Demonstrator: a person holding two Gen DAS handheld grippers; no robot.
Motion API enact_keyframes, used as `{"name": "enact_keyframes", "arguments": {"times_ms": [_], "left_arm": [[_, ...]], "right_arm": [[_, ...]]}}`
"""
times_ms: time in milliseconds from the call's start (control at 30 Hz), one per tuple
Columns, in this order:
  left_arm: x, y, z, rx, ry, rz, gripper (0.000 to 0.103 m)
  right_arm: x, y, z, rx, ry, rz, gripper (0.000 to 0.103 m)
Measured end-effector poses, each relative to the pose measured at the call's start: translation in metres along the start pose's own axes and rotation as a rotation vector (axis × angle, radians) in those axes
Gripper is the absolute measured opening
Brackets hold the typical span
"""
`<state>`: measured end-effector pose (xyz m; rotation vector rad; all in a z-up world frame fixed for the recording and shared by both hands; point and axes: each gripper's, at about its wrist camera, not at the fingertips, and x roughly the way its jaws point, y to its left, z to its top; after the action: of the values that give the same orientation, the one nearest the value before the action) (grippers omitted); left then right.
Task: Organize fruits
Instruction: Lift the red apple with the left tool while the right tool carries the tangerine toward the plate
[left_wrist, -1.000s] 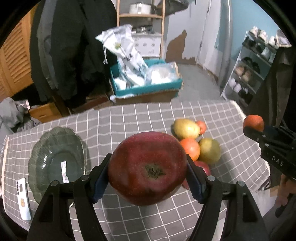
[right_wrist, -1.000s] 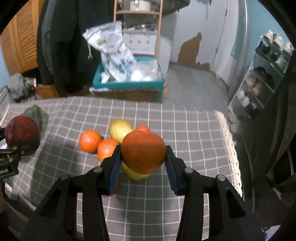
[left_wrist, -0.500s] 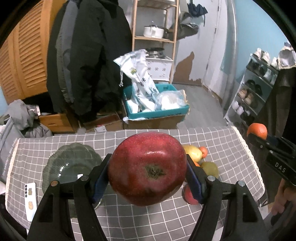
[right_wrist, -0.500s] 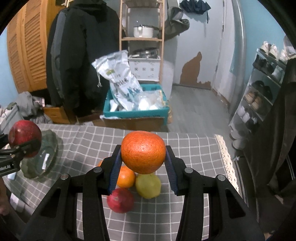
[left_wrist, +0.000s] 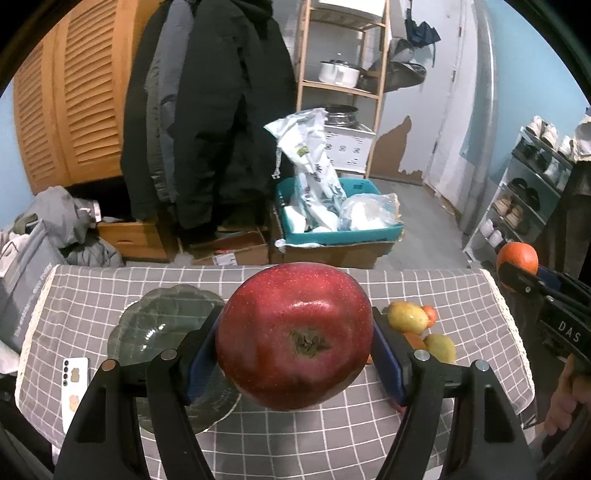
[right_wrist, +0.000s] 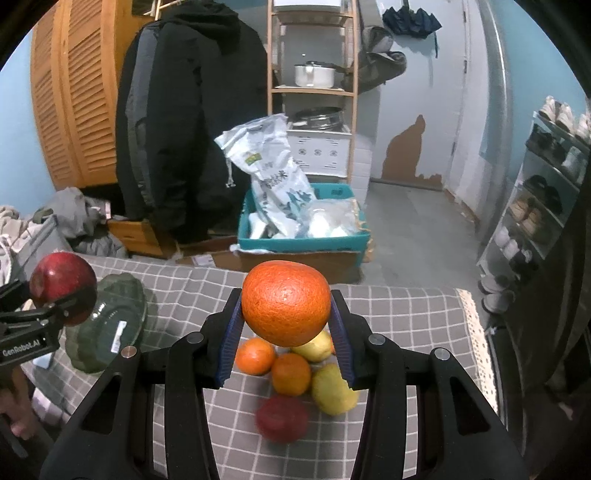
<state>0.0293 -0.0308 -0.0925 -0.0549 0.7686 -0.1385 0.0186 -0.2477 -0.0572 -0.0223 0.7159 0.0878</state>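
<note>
The red apple (left_wrist: 293, 341) is clamped between the blue pads of the left gripper (left_wrist: 295, 354), held in the air over the checked cloth (left_wrist: 424, 291), its dried calyx facing the camera. The orange (right_wrist: 286, 302) is pinched the same way in the right gripper (right_wrist: 286, 325), also clear of the table. Both grips are unchanged from a second ago, but both fruits have been lifted: the cloth and everything on it now sit lower and smaller in each view, and more of the room behind shows, including the dark coats (left_wrist: 207, 110) and the wooden shelf (left_wrist: 343, 55).

Below the orange, the leftover pile (right_wrist: 299, 376) lies on the cloth: two oranges, two yellow-green fruits and a blurred red one, touching each other. A second ago this pile showed beside the apple; now the apple covers part of it. The green glass dish (left_wrist: 162, 325) sits left of the pile, well apart, partly behind the left gripper. A white phone (left_wrist: 75, 387) lies just beside the dish.
</note>
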Motion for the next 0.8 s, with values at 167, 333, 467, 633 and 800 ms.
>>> {"name": "enact_keyframes", "arguments": {"times_ms": [167, 333, 467, 633, 800], "left_arm": [[-0.003, 0.015, 0.0, -0.019, -0.009, 0.026, 0.075], [-0.006, 0.035, 0.0, -0.048, -0.015, 0.056, 0.075], [-0.004, 0.052, -0.002, -0.073, -0.008, 0.08, 0.075], [-0.002, 0.076, -0.008, -0.109, 0.008, 0.11, 0.075], [0.001, 0.1, -0.014, -0.144, 0.024, 0.144, 0.075]], "right_arm": [[0.006, 0.017, 0.007, -0.013, 0.003, 0.023, 0.044], [0.014, 0.038, 0.016, -0.033, 0.01, 0.049, 0.044], [0.022, 0.06, 0.021, -0.063, 0.019, 0.078, 0.044], [0.035, 0.086, 0.024, -0.093, 0.041, 0.114, 0.044], [0.052, 0.112, 0.024, -0.115, 0.075, 0.159, 0.044]]}}
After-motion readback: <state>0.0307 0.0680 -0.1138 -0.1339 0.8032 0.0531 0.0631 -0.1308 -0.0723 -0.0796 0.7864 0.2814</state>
